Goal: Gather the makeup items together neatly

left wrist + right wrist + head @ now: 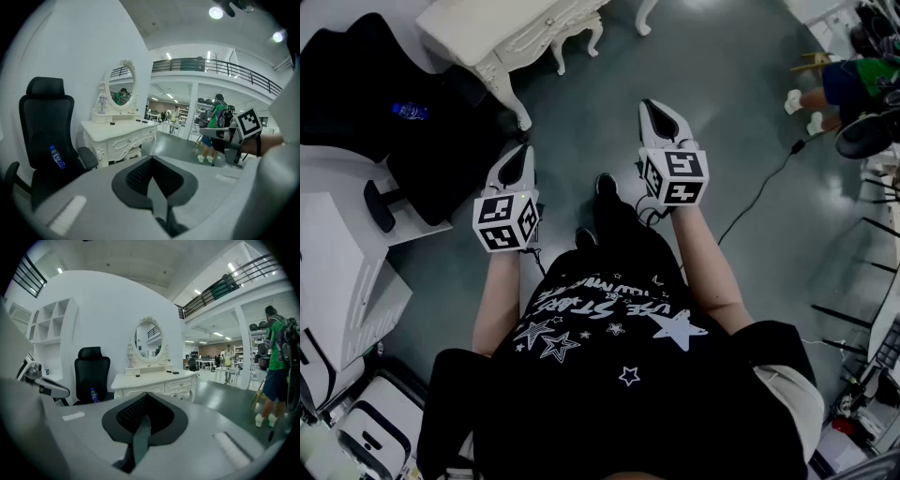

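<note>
Grey-green flooring [741,112] was seen stretching through an open hall. Small dark makeup items [174,372], too small to be identified, were scattered on the white dressing table [154,380]. Some were laid near the counter's right end, and one by its back edge below the oval mirror [148,341]. Off the counter's left end a black office chair [92,371] was stood, with a blue bottle [93,395] on its seat. Well apart from the table, the left gripper [151,178] and right gripper [143,420] were held with jaws pressed together, nothing between them.
</note>
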{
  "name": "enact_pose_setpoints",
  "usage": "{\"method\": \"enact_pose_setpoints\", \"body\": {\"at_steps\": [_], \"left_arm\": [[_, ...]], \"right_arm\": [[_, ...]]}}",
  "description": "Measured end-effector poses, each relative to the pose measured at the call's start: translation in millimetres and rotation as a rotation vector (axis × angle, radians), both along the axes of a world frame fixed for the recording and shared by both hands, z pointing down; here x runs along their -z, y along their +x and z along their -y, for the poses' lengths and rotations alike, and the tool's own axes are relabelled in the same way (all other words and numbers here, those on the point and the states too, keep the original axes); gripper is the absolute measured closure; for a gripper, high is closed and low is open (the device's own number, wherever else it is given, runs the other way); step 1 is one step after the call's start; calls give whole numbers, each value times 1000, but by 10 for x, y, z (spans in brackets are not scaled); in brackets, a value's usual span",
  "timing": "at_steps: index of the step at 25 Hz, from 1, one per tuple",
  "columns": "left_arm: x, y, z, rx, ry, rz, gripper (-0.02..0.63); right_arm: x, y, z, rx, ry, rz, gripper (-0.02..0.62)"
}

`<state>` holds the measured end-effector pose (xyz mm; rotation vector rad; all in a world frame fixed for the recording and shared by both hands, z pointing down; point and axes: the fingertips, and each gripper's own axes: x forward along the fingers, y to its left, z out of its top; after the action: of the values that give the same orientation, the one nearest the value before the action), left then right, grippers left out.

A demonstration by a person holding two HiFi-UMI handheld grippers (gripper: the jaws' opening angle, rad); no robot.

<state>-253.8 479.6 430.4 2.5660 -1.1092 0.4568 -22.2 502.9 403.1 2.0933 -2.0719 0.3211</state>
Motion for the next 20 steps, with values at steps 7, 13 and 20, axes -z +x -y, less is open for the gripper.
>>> {"method": "enact_pose_setpoints", "body": {"at_steps": [7,13,20], "left_arm": [[41,-164,-237,-11,-19,-22,606],[122,-82,-292,-50,-13,-45,606],[-86,-147,-467,-66,-74,-44,606]], "right_arm": [[55,-254,-260,12,-6,-16,566],[125,-272,-350,3,-15,-27,566],[74,-335,-548,-28,-12,-1,565]]}}
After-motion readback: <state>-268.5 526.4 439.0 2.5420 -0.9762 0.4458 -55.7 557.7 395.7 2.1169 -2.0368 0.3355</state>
